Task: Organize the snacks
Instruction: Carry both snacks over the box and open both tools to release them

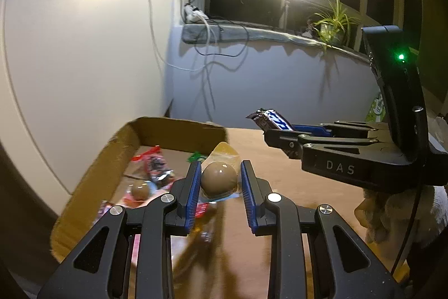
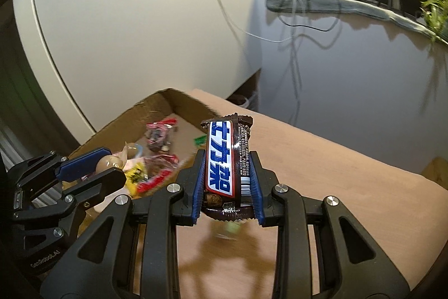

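You're carrying both snacks toward the cardboard box [image 2: 117, 128], left gripper [image 1: 219, 181] clamped on the chocolate ball [image 1: 219, 178], right gripper [image 2: 228, 184] clamped on the candy bar [image 2: 225, 156], so next you're probably releasing each above the box.

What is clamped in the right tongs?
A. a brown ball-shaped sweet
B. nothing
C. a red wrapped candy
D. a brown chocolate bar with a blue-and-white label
D: the right tongs pinch the chocolate bar between blue pads; the ball-shaped sweet sits in the left tongs.
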Available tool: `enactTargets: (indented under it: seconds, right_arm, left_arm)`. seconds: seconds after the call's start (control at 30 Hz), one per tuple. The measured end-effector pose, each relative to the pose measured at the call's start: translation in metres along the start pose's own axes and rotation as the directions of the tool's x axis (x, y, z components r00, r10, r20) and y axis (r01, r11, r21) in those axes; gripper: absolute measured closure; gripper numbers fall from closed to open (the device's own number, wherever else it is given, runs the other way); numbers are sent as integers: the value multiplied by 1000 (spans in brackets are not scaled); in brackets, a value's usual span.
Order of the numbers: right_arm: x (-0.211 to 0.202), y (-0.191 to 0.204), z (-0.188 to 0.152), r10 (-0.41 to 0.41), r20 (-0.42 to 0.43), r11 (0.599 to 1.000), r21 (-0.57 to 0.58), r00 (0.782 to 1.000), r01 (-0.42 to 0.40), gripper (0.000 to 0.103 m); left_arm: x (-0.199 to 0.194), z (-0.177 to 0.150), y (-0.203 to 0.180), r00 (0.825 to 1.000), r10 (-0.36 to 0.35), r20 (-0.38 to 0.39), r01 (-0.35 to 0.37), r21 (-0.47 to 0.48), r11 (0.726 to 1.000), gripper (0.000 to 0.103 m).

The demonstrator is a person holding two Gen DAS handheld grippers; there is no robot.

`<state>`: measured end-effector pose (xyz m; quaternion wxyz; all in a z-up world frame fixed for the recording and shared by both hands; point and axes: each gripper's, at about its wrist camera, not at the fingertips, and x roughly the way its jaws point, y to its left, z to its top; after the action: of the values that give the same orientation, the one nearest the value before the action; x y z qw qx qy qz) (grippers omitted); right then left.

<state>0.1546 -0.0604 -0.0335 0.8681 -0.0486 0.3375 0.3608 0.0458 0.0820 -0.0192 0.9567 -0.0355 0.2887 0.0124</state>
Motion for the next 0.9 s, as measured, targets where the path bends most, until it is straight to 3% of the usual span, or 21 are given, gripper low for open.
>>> enactTargets:
  seconds: [0.33, 0.9]
  right_arm:
    - [29, 42, 8, 40, -25, 998, -47, 999, -41, 73]
    - [63, 74, 15, 85, -58, 993, -81, 995, -90, 73]
  left_arm:
    - [-4, -8, 35, 999, 37, -2, -37, -41, 998, 76]
    - [-7, -13, 54, 998, 55, -16, -56, -63, 996, 76]
